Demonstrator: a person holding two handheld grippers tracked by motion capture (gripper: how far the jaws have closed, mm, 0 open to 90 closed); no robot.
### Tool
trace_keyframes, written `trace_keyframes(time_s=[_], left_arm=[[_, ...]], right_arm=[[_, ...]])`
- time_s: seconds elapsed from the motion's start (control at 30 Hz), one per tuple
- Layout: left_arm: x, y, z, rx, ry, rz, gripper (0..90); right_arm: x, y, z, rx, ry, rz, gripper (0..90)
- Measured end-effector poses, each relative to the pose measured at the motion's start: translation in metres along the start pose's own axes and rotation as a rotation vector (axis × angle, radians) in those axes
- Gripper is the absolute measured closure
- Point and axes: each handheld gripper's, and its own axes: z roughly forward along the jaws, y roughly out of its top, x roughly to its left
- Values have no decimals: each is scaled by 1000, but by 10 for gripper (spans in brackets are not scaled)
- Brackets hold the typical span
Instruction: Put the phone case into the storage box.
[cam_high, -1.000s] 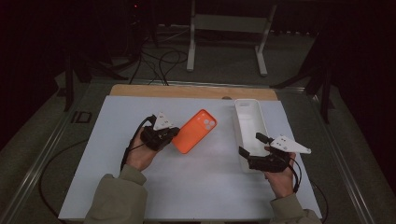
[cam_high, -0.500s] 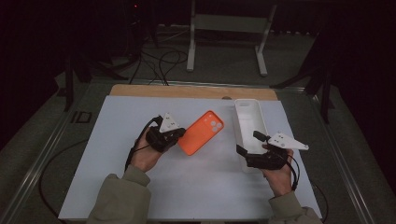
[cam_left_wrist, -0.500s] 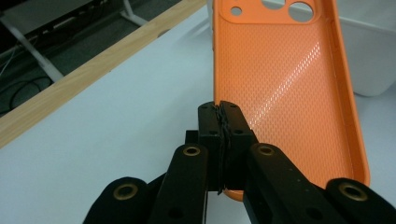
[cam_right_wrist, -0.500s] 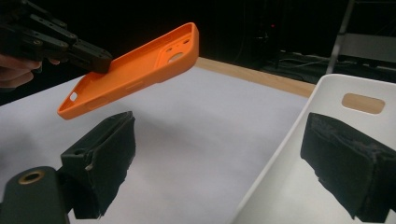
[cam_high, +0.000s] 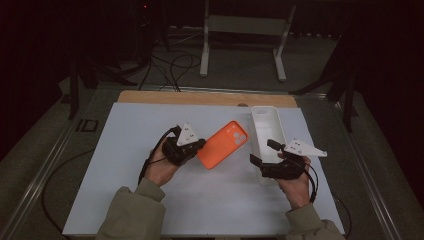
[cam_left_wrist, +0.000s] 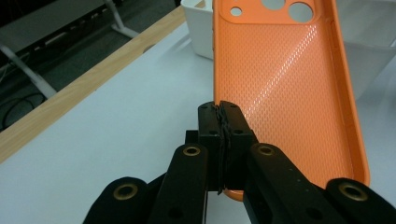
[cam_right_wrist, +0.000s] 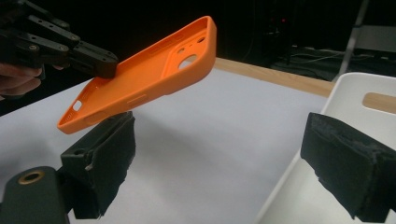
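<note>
- An orange case (cam_high: 223, 144) is being held off the bench (cam_high: 125, 150) by the left gripper (cam_high: 199, 146), tilted, camera-cutout end toward the tray (cam_high: 267, 131).
- The left jaws are being kept clenched on the case's side rim near its bottom end, as shown in the left gripper view, where the case (cam_left_wrist: 285, 88) is being pinched between the pads of the left gripper (cam_left_wrist: 223, 122).
- In the right gripper view, the case (cam_right_wrist: 144, 79) is being seen hanging in the air just left of the tray (cam_right_wrist: 355, 98), hollow side up.
- The right gripper (cam_high: 258, 162) is being held at the near end of the tray with its jaws released wide; nothing is being gripped between them.
- Handling, as a judgement: the case is being read as light, thin and flexible, likely silicone or soft plastic; the rim is being bent little under the pinch.
- The textured inside is being judged grippy, the outside smoother, so slipping is being thought unlikely with a rim pinch.
- The best hold is being judged as the long side rim or a corner, where the wall is stiffest; the flat back offers no edge to pinch.
- Breakage is not being expected; twisting under a one-sided grip is being seen as the main risk.
- The tray is being seen as white, long, open-topped, with a slot handle at its end; nothing is being made out inside it.
</note>
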Motion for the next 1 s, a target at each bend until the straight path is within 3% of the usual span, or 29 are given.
trace_keyframes(time_s=[0.37, 0.77, 1.0], left_arm=[[-9, 3, 0, -17, -14, 38, 899], [-17, 6, 0, -34, -28, 65, 899], [-22, 9, -1, -50, -44, 78, 898]], right_arm=[[9, 7, 10, 4, 49, 4, 100], [18, 16, 20, 3, 91, 41, 103], [23, 18, 25, 15, 121, 52, 141]])
